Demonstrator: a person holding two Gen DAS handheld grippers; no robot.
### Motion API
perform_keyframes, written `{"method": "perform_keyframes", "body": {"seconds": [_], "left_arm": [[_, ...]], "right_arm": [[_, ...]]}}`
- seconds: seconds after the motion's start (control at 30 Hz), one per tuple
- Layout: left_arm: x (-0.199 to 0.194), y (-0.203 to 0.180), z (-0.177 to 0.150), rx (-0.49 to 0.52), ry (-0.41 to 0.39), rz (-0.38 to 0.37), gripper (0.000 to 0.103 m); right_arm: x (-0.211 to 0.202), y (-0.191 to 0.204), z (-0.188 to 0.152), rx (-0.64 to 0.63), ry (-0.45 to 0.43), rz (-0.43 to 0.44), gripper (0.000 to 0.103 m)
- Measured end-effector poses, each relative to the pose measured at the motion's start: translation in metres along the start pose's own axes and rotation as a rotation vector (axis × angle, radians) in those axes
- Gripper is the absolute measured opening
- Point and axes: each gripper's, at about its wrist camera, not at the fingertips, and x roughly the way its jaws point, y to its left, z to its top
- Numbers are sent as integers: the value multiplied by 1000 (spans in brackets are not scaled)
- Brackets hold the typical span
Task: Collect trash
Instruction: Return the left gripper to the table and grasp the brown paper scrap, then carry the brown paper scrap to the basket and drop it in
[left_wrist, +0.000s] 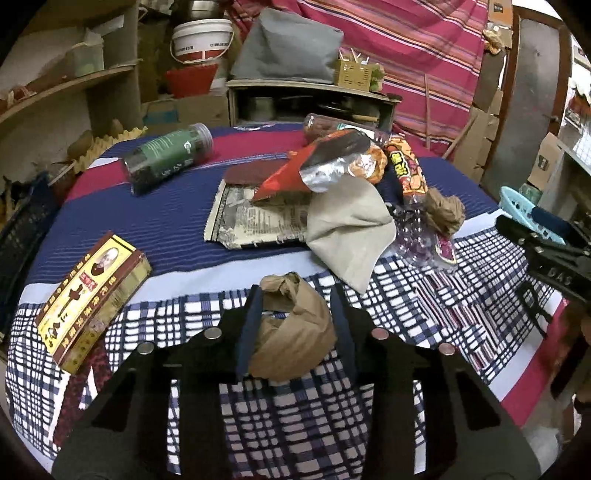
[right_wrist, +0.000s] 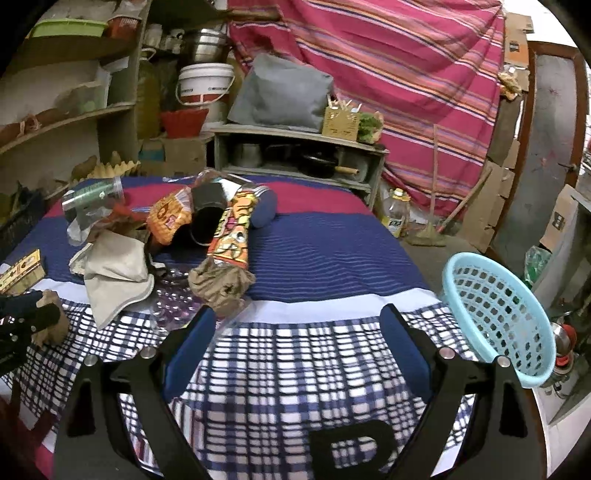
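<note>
fingers of the left gripper (left_wrist: 297, 314) pinch a crumpled brown paper ball (left_wrist: 291, 332) on the checked bench cloth (left_wrist: 424, 314); the right gripper (right_wrist: 299, 332), fingers spread and empty, sits nearer the blue basket (right_wrist: 495, 317) at the bench's right edge.

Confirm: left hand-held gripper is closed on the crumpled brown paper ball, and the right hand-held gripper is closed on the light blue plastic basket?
Half right. In the right wrist view the right hand-held gripper is open and empty over the plaid cloth; the light blue plastic basket sits beside it. The left hand-held gripper does grip the crumpled brown paper ball.
</note>
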Motion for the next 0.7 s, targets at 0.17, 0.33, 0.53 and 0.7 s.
{"method": "perform_keyframes", "body": {"seconds": [0.17,0.33,0.53,0.7], "left_arm": [[-4,10,8,-14,-20,7,34],[-9,20,21,-16,-45,32,34],[-12,25,37,-22,-65,57,34],[-13,14,47,-9,-77,86,34]], "right_arm": [[15,19,8,-27,28,32,89],[39,32,15,-34,86,53,89],[58,41,18,-55,132,89,81],[68,36,15,-40,170,170,49]]}}
